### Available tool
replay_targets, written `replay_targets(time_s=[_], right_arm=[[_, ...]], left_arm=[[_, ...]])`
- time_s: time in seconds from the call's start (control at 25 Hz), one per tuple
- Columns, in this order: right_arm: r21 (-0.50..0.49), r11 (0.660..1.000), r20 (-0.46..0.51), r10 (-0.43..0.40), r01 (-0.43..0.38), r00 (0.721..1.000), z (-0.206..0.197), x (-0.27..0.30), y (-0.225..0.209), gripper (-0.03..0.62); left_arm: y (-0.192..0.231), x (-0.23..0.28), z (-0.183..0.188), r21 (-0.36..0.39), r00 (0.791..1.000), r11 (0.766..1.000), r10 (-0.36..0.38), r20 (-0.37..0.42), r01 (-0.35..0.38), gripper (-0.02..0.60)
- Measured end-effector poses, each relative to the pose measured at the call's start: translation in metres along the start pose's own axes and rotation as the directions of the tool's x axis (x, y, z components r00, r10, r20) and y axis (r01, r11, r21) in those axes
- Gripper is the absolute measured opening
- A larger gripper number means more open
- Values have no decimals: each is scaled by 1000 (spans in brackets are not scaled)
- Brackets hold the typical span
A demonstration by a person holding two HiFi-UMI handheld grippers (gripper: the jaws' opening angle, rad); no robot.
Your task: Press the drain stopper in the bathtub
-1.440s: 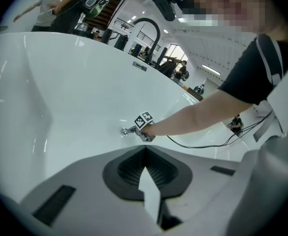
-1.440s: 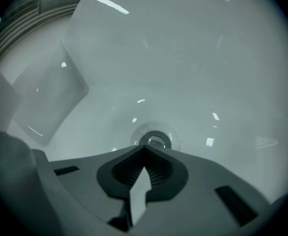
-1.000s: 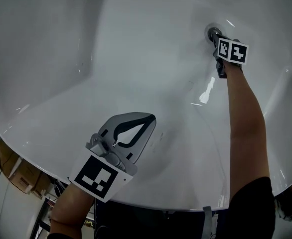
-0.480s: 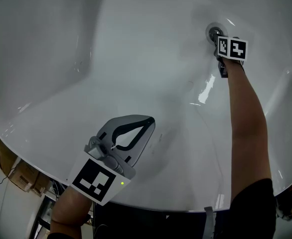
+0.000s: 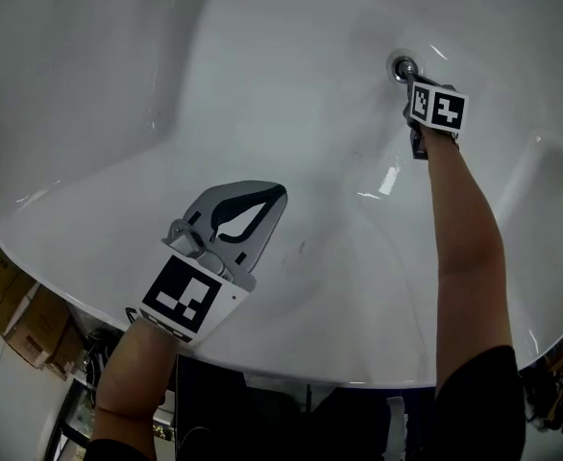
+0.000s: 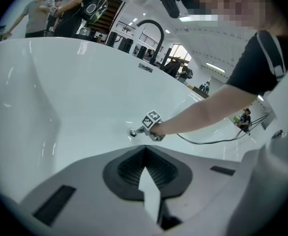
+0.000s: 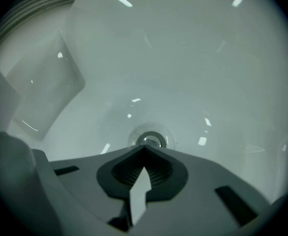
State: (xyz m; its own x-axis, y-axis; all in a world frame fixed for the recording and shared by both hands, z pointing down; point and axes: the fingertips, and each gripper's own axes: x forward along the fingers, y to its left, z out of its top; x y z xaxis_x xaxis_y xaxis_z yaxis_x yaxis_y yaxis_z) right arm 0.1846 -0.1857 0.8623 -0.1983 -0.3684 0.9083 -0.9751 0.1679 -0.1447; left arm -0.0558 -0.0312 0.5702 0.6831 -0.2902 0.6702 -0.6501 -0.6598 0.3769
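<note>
White and glossy, the one curved bathtub (image 5: pixel 118 84) filled nearly all of what lay under you. Your two grey hand-held grippers came next in size. Your left gripper (image 5: pixel 280 192) hung over the tub's near slope, well apart from the drain, its jaws pressed together on nothing. Your right gripper (image 5: pixel 409 83) reached deep into the basin. Its jaws were likewise closed tip to tip and empty, forming one blunt point.

Over the last second that point had barely shifted. It stayed aimed at the drain, though a little more metal showed ahead of it than before. The single round chrome drain stopper (image 5: pixel 403 68) sat directly in front of the right gripper's tips, touching or just short of them; I could not tell which. My reading was that the press was either under way or just eased, and the stopper gave no clear sign of having clicked.
</note>
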Motion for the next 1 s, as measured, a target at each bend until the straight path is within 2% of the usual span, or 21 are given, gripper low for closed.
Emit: replay_targets(time_s=[0.04,0.2,0.32,0.44,0.64,0.8,1.0], right_arm=[[12,1000,21,19,-20,1000,3,-14,4,12],[40,994,78,97,-100,992,9,-79,22,12],[46,992,140,113,-121,984,24,-136,25,12],[51,991,217,113,-127,970,41,-202,34,12],[77,986,327,118,-151,938,44,-322,53,12],[82,985,426,105,-153,899,59,-412,72,12],[93,981,499,100,-168,861,64,-512,93,12]], left_arm=[[4,-1,-3,5,1000,1000,13,-4,-13,5],[6,-8,-8,-48,999,998,31,-14,-32,5],[-9,-17,13,-14,1000,1000,16,11,-16,5],[-31,-32,39,-25,999,1000,-12,48,13,5],[-70,-70,69,8,997,999,-37,60,37,5],[-84,-107,103,34,994,999,-44,98,41,5],[-116,-152,137,34,992,999,-43,122,39,5]])
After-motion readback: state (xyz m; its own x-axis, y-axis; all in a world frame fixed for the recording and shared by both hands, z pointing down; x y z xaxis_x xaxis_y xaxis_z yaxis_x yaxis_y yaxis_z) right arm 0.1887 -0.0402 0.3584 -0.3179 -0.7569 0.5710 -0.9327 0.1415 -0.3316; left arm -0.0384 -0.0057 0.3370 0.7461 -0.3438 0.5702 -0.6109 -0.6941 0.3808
